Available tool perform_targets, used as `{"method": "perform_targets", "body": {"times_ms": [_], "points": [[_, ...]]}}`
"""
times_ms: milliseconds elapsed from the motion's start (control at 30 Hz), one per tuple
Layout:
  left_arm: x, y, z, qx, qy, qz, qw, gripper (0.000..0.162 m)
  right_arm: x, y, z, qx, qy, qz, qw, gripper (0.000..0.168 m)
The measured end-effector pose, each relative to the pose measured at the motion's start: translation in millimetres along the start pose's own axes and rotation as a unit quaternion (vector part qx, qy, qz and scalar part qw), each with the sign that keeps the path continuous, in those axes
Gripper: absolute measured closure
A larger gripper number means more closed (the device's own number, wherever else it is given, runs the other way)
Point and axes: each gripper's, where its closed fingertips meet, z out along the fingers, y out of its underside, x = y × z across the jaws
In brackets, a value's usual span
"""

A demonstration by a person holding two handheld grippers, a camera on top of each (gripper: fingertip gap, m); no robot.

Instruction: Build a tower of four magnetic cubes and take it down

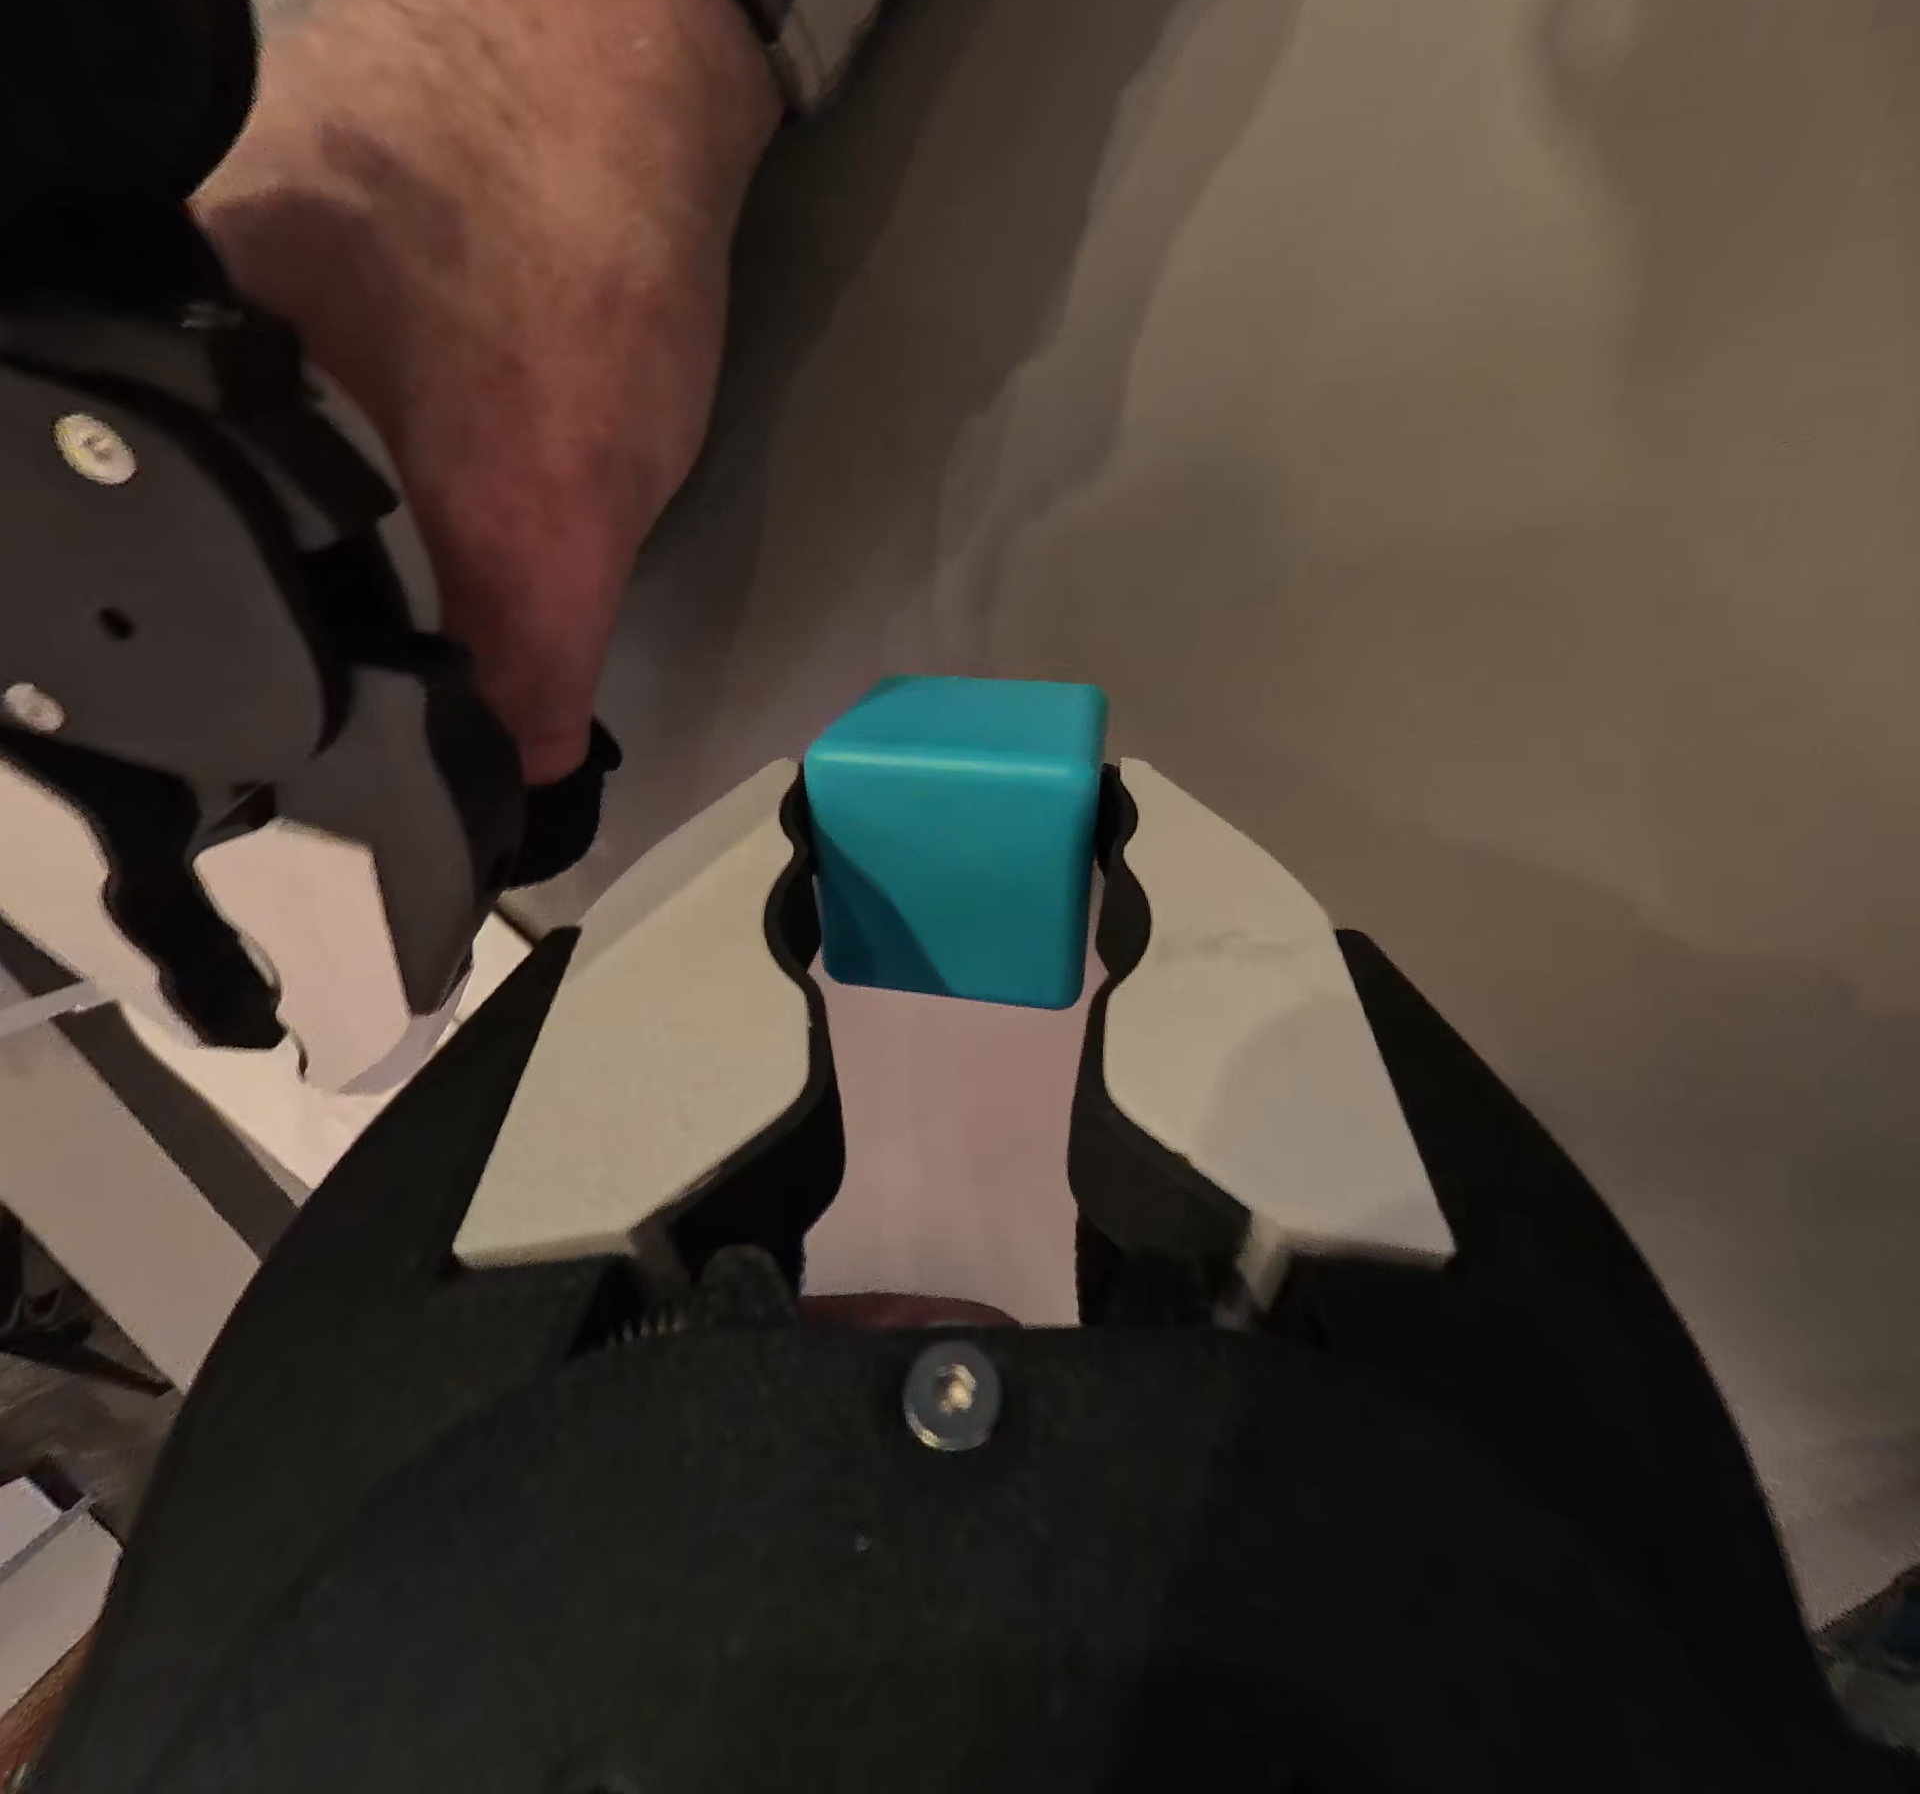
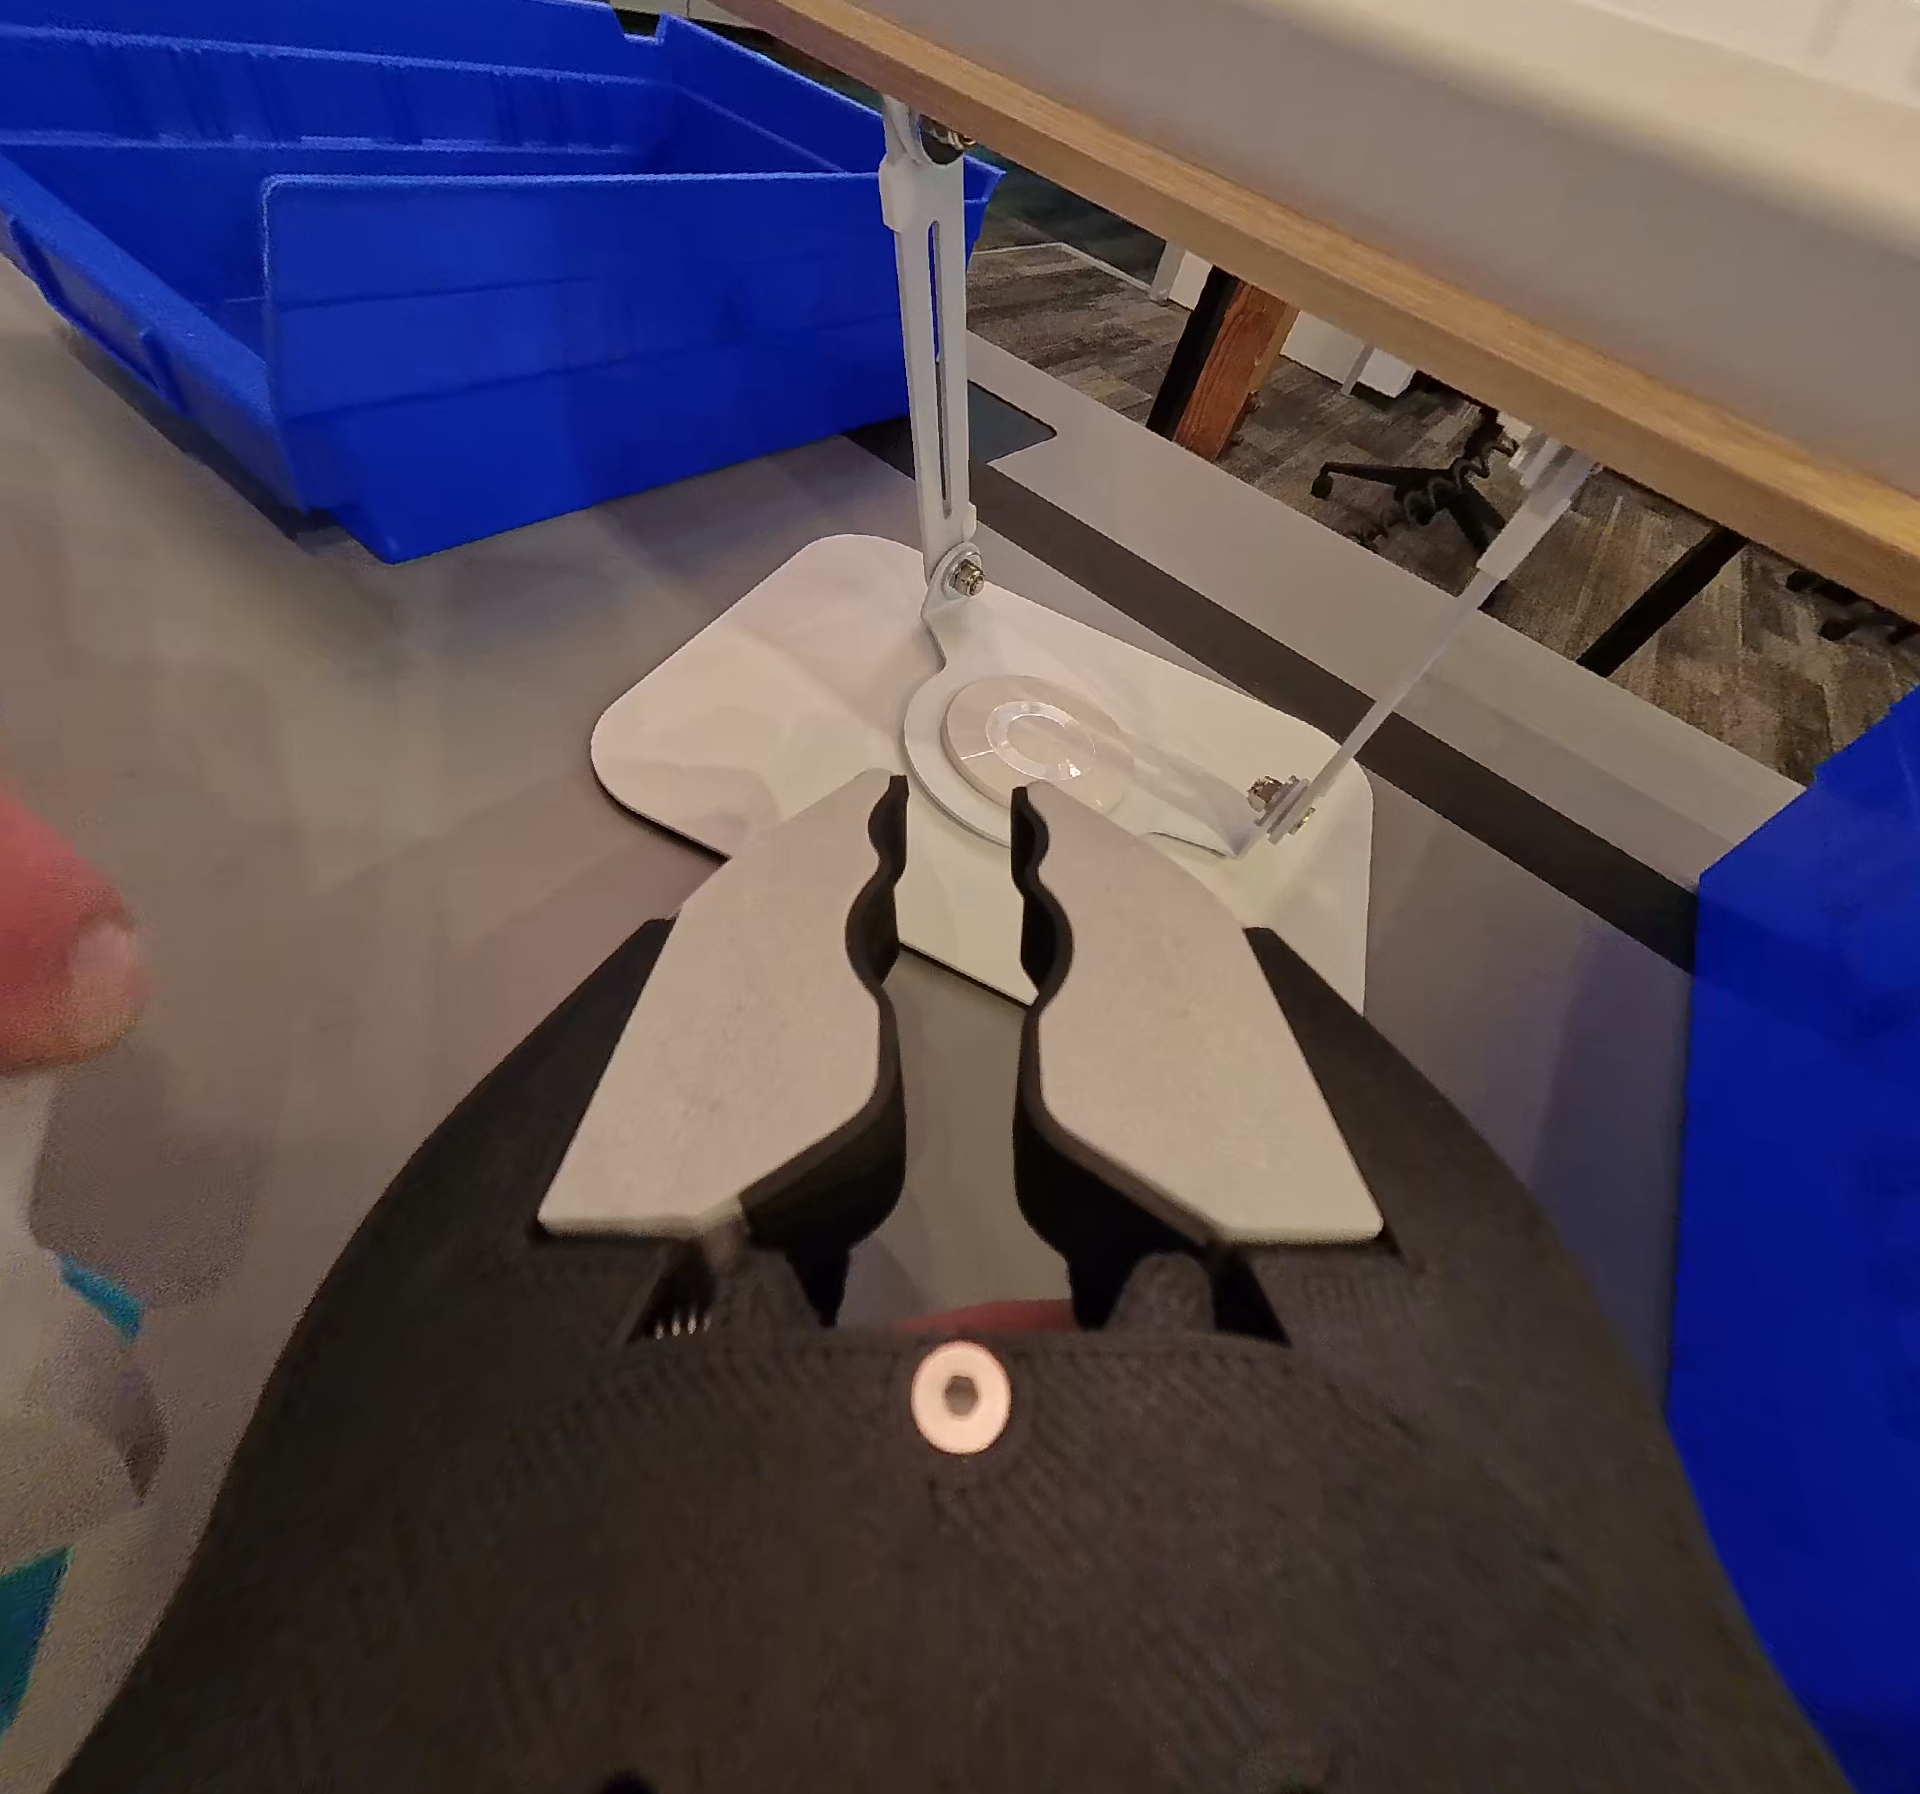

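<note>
My left gripper is shut on a teal cube, held between its fingertips above the pale grey table. The right gripper's body and the hand that holds it show at the left of the left wrist view. My right gripper is open with a narrow gap and holds nothing. It hovers over the grey table, its tips over a white stand base. A blurred teal patch sits at the lower left edge of the right wrist view. No other cubes show.
A blue divided bin stands at the back left. Another blue bin is at the right edge. The white stand's arm holds up a wood-edged board overhead. A fingertip shows at the left edge.
</note>
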Motion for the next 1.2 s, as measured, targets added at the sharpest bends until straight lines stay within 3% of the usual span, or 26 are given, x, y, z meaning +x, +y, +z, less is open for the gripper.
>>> {"method": "perform_targets", "body": {"times_ms": [467, 800, 933, 1200], "points": [[7, 9, 33, -0.044, 0.032, 0.004, 0.999, 0.112, -1, 0, 0, -0.001, -0.002, -0.004, 1.000, 0.149], [6, 7, 34, -0.036, 0.032, -0.005, 0.999, 0.112, -2, 0, 0, -0.002, -0.003, -0.004, 1.000, 0.149], [5, 6, 34, -0.034, 0.031, -0.015, 0.999, 0.100, -2, 0, 0, -0.002, -0.003, -0.004, 1.000, 0.149], [1, 4, 19, -0.019, 0.020, -0.023, 0.999, 0.094, -1, 0, 0, -0.001, -0.003, -0.004, 1.000, 0.149]]}}
